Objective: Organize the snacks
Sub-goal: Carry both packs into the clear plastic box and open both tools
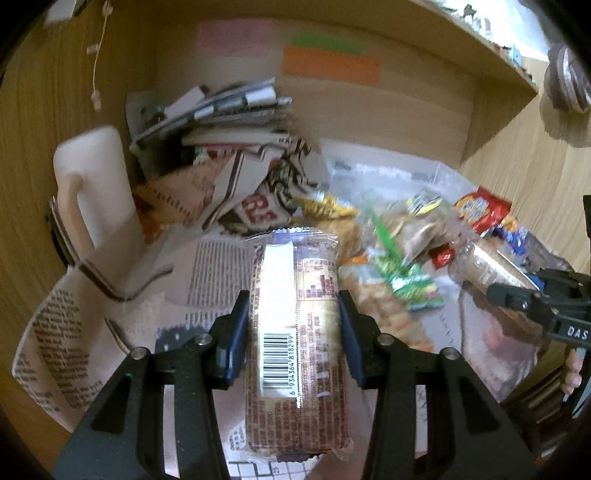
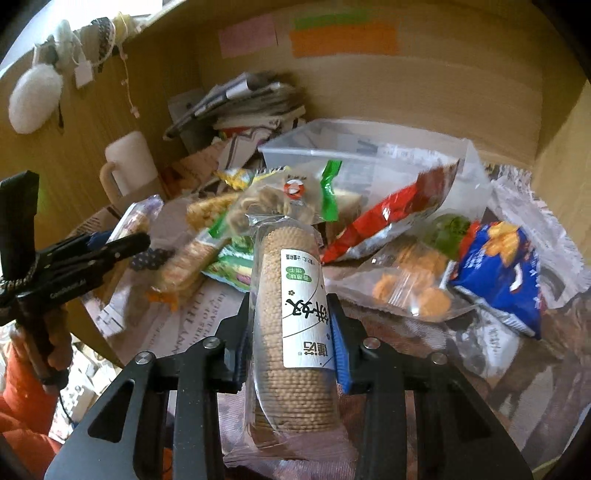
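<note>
Clamped lengthwise in the left gripper (image 1: 293,328): a brown-printed biscuit pack (image 1: 295,332), barcode side up, blue pads pressed against both its long flanks, held above the newspaper (image 1: 218,273) spread over the desk. Clamped the same way in the right gripper (image 2: 291,328): a clear-wrapped roll of round crackers (image 2: 290,314) with a white label, raised over the snack heap.

Just beyond the roll, piled loosely on the newspaper: a green-sealed bag of noodles (image 2: 280,199), a red foil bag (image 2: 391,218) leaning on the rim of a clear plastic bin (image 2: 369,155), a transparent bag of orange round crackers (image 2: 410,280), and a blue chip bag (image 2: 498,269) furthest right. Left of the roll, a long pack of wafers (image 2: 184,262) and a green-and-yellow wrapper (image 2: 232,266).

Seen from the left wrist, the same heap sits right of the biscuit pack, blurred; the right gripper (image 1: 491,291) enters from the right edge, closed on its roll.

Further back: a white mug (image 2: 129,162) against the left wooden wall, a stack of papers and magazines (image 1: 221,110) in the corner, pink (image 2: 247,35), green (image 2: 332,18) and orange (image 2: 343,38) sticky notes on the rear panel.
</note>
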Demonstrator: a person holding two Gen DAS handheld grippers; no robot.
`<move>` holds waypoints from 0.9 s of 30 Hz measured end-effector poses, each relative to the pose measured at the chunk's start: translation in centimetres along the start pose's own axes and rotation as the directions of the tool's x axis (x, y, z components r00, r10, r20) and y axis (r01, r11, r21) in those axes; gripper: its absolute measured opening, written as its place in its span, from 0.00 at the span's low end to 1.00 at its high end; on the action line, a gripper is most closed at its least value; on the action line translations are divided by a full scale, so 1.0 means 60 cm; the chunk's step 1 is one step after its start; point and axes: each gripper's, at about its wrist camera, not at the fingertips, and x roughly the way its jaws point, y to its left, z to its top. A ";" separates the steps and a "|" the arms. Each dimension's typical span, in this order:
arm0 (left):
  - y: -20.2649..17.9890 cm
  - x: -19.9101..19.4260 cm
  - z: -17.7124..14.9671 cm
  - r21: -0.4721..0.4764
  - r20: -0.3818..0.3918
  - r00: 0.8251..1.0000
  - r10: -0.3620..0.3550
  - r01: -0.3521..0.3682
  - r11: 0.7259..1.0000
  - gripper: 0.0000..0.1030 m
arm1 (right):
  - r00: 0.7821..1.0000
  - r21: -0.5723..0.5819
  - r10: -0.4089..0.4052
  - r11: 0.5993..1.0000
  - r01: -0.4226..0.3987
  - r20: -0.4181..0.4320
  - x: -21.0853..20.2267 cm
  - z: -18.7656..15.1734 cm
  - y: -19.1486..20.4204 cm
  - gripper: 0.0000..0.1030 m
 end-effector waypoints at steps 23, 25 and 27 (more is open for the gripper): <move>-0.077 0.013 0.154 0.062 0.131 0.986 -0.106 0.099 0.993 0.44 | 0.965 0.045 -0.126 0.992 0.119 0.230 -0.083 0.105 -0.054 0.32; -0.085 0.022 0.173 0.071 0.134 0.985 -0.107 0.098 0.993 0.44 | 0.961 0.046 -0.138 0.990 0.131 0.241 -0.081 0.119 -0.061 0.32; -0.091 0.029 0.186 0.077 0.134 0.984 -0.115 0.106 0.991 0.44 | 0.955 0.050 -0.154 0.988 0.146 0.253 -0.080 0.135 -0.072 0.32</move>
